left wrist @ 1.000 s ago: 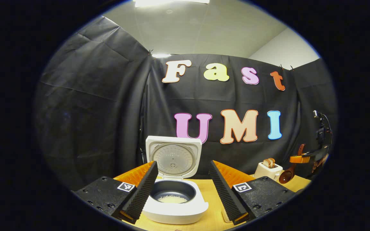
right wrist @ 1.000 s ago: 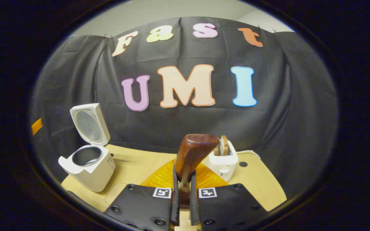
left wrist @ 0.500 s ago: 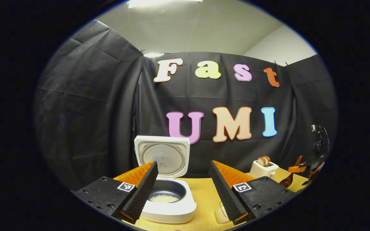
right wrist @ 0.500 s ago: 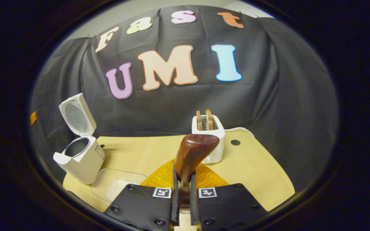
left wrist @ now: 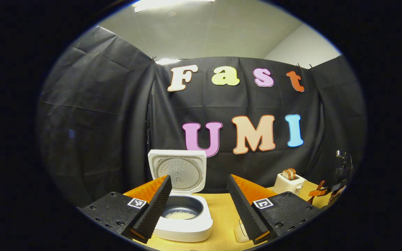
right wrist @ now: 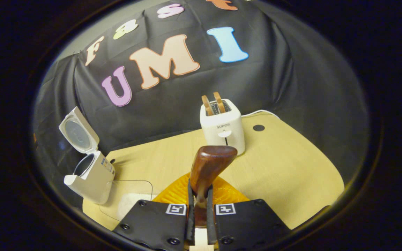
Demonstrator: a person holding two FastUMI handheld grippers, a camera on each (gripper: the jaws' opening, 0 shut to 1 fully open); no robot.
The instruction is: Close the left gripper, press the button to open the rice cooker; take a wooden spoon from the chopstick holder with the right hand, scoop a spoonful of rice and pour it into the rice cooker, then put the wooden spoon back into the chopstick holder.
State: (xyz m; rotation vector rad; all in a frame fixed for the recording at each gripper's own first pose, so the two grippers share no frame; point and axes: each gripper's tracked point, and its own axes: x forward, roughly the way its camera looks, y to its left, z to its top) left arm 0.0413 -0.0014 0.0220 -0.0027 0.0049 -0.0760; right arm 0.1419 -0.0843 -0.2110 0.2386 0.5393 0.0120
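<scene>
wooden spoon (right wrist: 209, 167) handle hidden between right gripper (right wrist: 200, 223) fingers

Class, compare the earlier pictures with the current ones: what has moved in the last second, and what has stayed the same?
The right gripper has tipped downward with the wooden spoon, so more table shows past the toaster. The left gripper drifted slightly back from the rice cooker. Unchanged: spoon clamped, left jaws open, lid up, rice in the pot.

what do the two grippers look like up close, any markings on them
Each gripper, the left gripper and the right gripper, has two black bolted plates carrying small square black-and-white coded tags. Ridged pads line the fingers, and translucent orange ribbed panels sit behind them.
</scene>
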